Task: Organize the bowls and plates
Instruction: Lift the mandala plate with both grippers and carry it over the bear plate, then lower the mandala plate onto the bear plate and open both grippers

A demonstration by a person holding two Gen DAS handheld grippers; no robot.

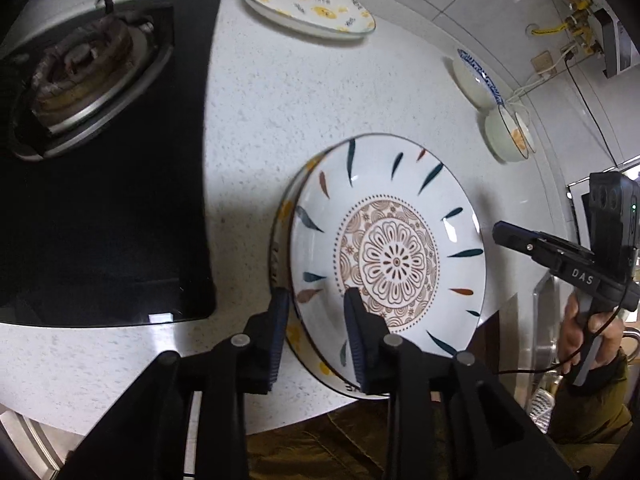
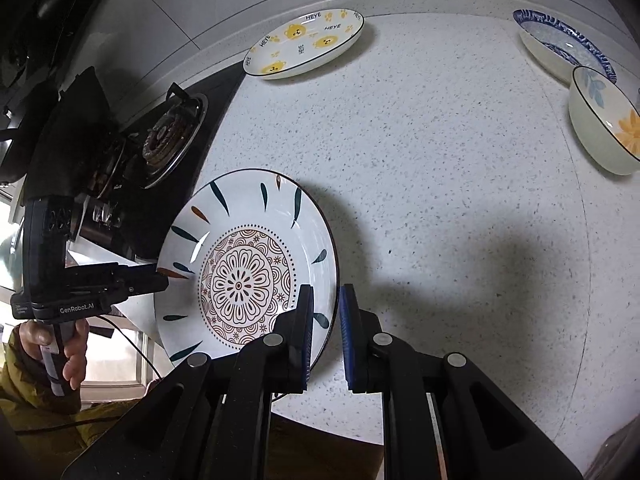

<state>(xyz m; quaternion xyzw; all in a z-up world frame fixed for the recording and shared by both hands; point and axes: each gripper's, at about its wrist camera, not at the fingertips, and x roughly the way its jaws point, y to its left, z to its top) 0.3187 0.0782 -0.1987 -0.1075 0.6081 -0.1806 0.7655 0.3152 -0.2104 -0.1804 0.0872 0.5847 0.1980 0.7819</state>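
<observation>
At the front edge of the counter (image 1: 260,128), the mandala plate (image 1: 396,264) sits tilted on a bear plate (image 1: 285,208), and I have it from both sides: my right gripper (image 2: 327,291) is nearly closed, pinching the plate's right rim, while my left gripper (image 1: 316,300) stands partly apart, straddling the near-left rim with no pad clearly pressing. Both claws point steeply down at the counter. I judge the next move depends on the right hand, since the plate's whole body lies leftward from that single pinch.
</observation>
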